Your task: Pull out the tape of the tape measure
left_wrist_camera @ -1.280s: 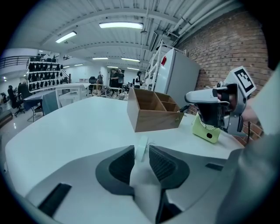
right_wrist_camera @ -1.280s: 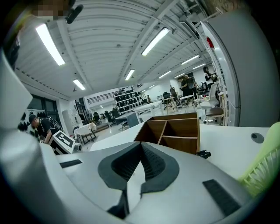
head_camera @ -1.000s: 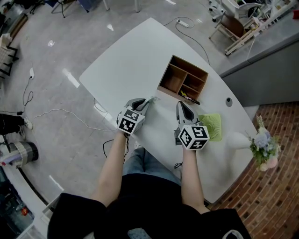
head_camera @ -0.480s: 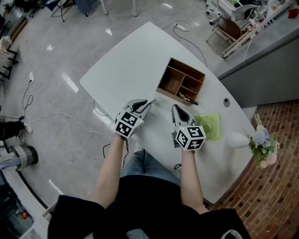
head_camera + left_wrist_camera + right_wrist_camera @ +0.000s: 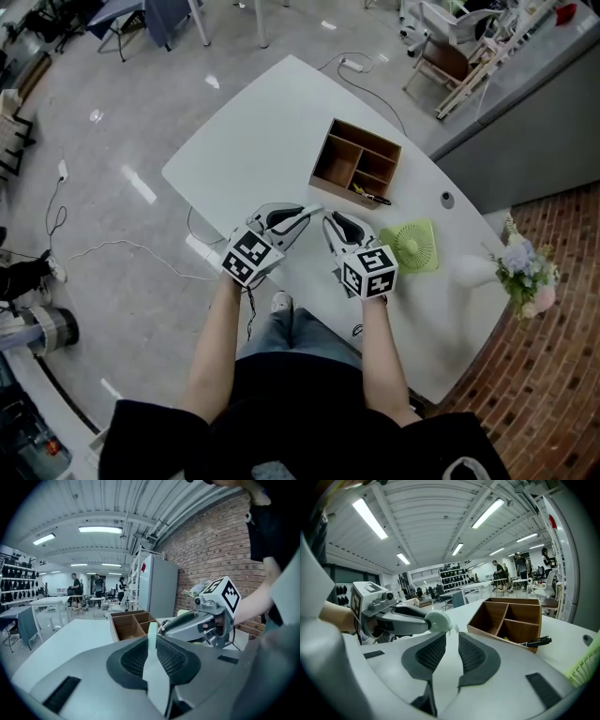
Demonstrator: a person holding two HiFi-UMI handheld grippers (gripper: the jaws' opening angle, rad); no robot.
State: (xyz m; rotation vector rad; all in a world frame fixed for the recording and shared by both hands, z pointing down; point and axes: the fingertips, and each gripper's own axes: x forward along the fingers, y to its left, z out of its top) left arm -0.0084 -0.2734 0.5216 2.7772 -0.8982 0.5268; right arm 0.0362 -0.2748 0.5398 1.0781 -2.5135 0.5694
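A pale green round tape measure (image 5: 437, 621) is pinched at the tip of my left gripper (image 5: 152, 641), which is shut on it; its jaws have just been closing a little. In the left gripper view the tape measure (image 5: 152, 667) stands edge-on between the pads. In the head view my left gripper (image 5: 305, 214) is above the table's near edge, with the case (image 5: 313, 210) at its tip. My right gripper (image 5: 329, 221) is close beside it, pointing at the case. The right gripper (image 5: 451, 637) has just been opening its jaws, and nothing is between them.
A wooden compartment box (image 5: 356, 164) stands beyond both grippers on the white table (image 5: 253, 141), with a black pen (image 5: 375, 198) by its near corner. A green fan (image 5: 410, 246) lies to the right, and flowers (image 5: 520, 277) at the far right. A cable (image 5: 361, 70) runs off the far end.
My right gripper has moved left until its tip is near the left gripper's tip. The left gripper has lifted slightly with the tape measure.
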